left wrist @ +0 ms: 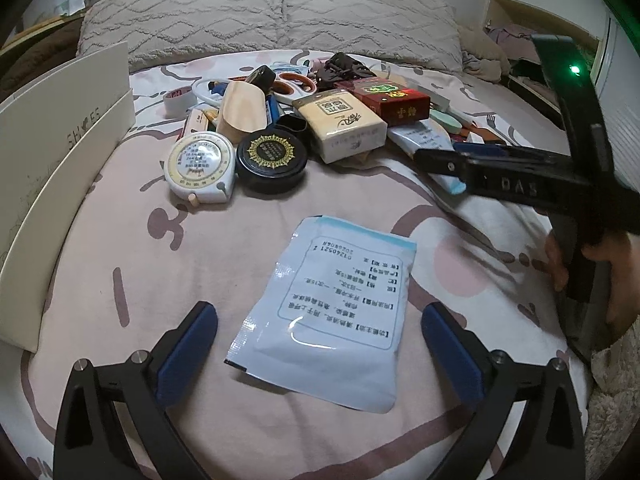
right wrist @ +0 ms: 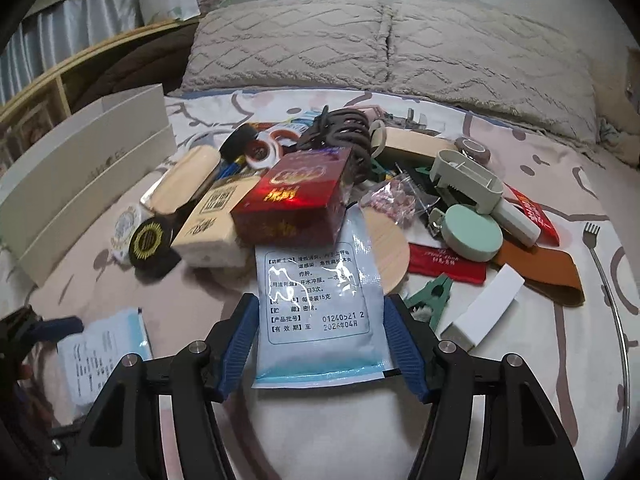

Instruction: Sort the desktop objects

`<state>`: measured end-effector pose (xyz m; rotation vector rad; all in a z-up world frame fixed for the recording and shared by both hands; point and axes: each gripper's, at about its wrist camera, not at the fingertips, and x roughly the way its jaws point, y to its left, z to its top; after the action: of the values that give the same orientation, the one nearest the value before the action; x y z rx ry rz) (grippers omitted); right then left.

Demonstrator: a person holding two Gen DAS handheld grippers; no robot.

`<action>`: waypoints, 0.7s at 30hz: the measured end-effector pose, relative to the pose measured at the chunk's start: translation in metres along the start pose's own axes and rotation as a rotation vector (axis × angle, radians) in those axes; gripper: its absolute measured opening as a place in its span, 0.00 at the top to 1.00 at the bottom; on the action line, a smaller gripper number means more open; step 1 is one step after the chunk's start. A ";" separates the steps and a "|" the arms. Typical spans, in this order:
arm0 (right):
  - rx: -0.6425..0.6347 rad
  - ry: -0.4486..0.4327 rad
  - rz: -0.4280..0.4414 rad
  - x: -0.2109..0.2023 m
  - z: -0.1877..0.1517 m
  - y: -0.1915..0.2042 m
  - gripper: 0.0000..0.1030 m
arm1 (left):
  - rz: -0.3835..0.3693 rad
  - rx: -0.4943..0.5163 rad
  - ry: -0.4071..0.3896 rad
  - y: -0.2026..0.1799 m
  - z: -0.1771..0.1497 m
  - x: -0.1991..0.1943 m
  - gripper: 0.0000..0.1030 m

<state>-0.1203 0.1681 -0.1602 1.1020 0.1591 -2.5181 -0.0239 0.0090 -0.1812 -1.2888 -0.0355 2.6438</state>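
Note:
A pile of small objects lies on a pink patterned bedsheet (left wrist: 120, 240). A light blue medicine sachet (left wrist: 328, 316) lies flat in front of my left gripper (left wrist: 320, 344), which is open and empty, its blue pads either side of it. My right gripper (right wrist: 320, 336) has its blue pads against both edges of a second light blue sachet (right wrist: 316, 300), whose far end is tucked under a red box (right wrist: 296, 200). The right gripper also shows in the left wrist view (left wrist: 436, 164) at the pile's right edge. The first sachet shows in the right wrist view (right wrist: 104, 356).
The pile holds a round white tape measure (left wrist: 200, 166), a black round tin (left wrist: 272, 160), a tissue pack (left wrist: 340, 126), scissors (left wrist: 294, 82), a mint round case (right wrist: 472, 238), a white eraser block (right wrist: 486, 306) and green clips (right wrist: 430, 294). A white shoebox (left wrist: 60, 160) stands at left. Pillows (right wrist: 400, 48) lie behind.

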 end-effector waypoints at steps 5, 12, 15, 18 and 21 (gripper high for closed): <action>0.011 0.010 -0.006 -0.012 -0.011 0.004 0.38 | 0.000 -0.007 -0.005 0.000 -0.001 0.000 0.00; 0.046 0.044 -0.016 -0.030 -0.032 0.008 0.38 | -0.012 -0.009 -0.008 0.001 -0.002 -0.001 0.00; 0.065 0.070 -0.041 -0.034 -0.044 0.009 0.38 | -0.021 -0.011 -0.008 0.002 -0.002 -0.002 0.00; 0.078 0.077 -0.046 -0.040 -0.052 0.010 0.38 | -0.026 -0.012 -0.010 0.003 -0.002 -0.002 0.00; 0.087 0.082 -0.048 -0.047 -0.062 0.013 0.38 | -0.032 -0.018 -0.012 0.003 -0.002 -0.003 0.00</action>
<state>-0.0436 0.1863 -0.1678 1.2502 0.1003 -2.5451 -0.0217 0.0054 -0.1805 -1.2673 -0.0816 2.6301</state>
